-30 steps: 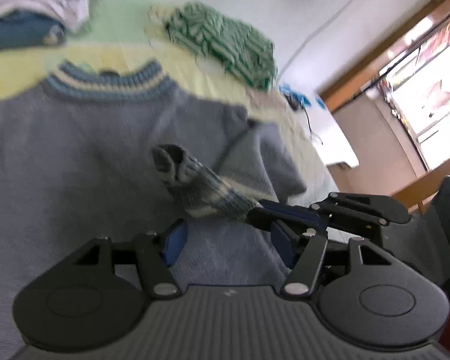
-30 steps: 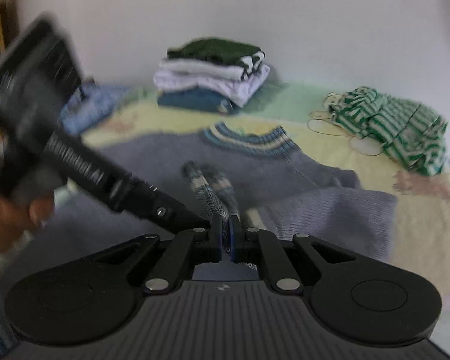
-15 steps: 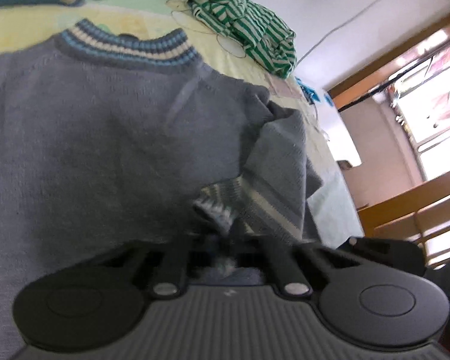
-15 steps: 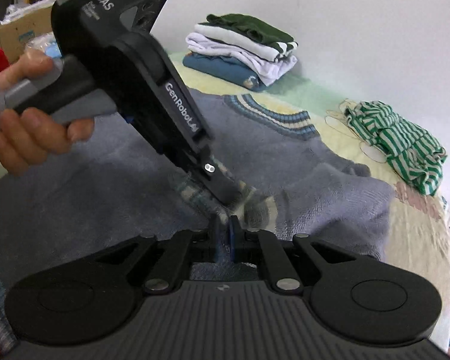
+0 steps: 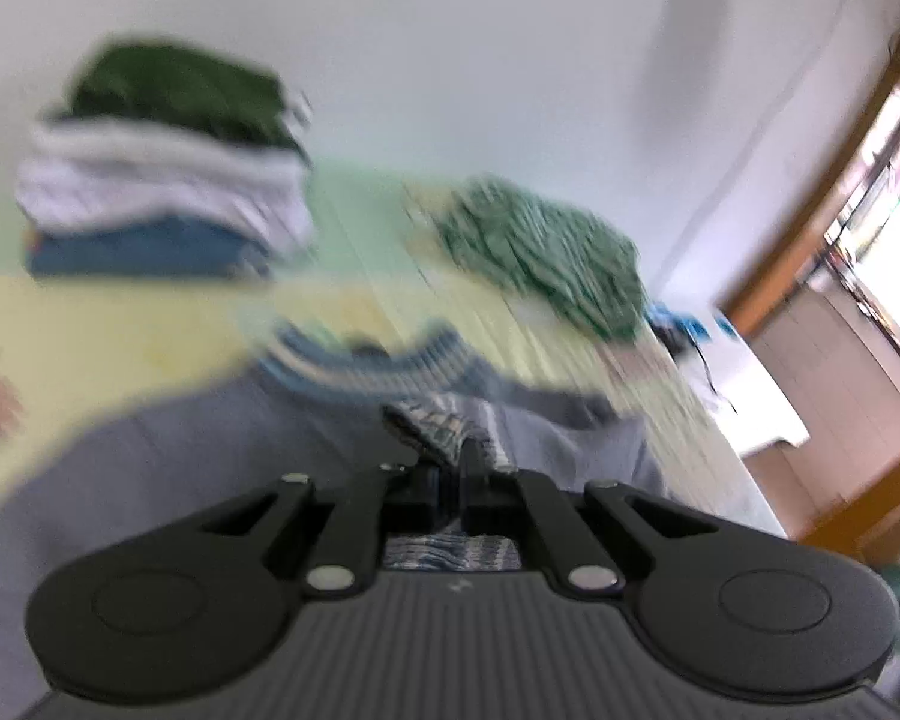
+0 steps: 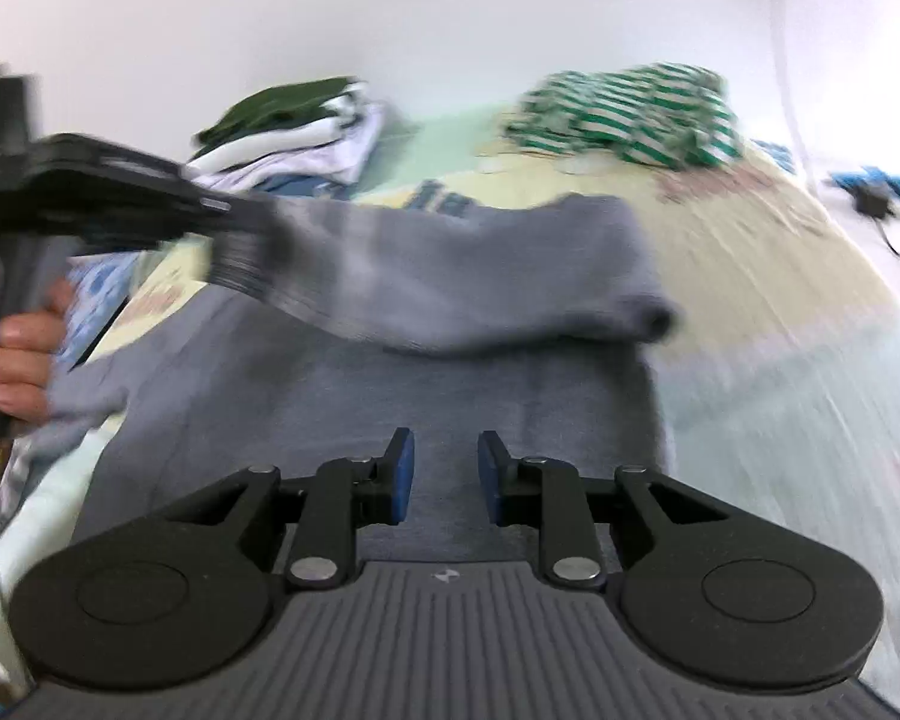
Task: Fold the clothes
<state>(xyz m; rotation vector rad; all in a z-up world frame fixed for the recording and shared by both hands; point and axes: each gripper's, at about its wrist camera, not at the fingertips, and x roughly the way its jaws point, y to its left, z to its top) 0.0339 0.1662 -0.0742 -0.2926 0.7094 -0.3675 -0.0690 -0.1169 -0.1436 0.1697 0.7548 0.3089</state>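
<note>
The grey-blue knitted sweater lies spread on the bed, its striped collar toward the wall. One sleeve is lifted off the body of the garment and stretches across it from the right edge toward the left of the right wrist view. The striped cuff of that sleeve is clamped in the left gripper, whose fingers are pressed together on the knit; a bit of the striped fabric also shows behind them, just above the gripper's body.

In the right wrist view the left gripper comes in from the left edge, pointing across and slightly downward, with the sleeve trailing from its tip. A person's hand wraps the grey handle below it, fingers curled round, fingernails facing the camera.

The right gripper hovers low over the sweater's lower body, pointing forward and down. Its blue-padded fingers stand apart and are opening, with nothing between them; only flat grey knit shows in the gap.

Farther back on the bed, against the white wall, a stack of folded clothes sits at the left, dark green on top, white below, blue at the bottom. A crumpled green-and-white striped garment lies to the right of the stack, well apart from the sweater. Both views are smeared by motion blur.
</note>
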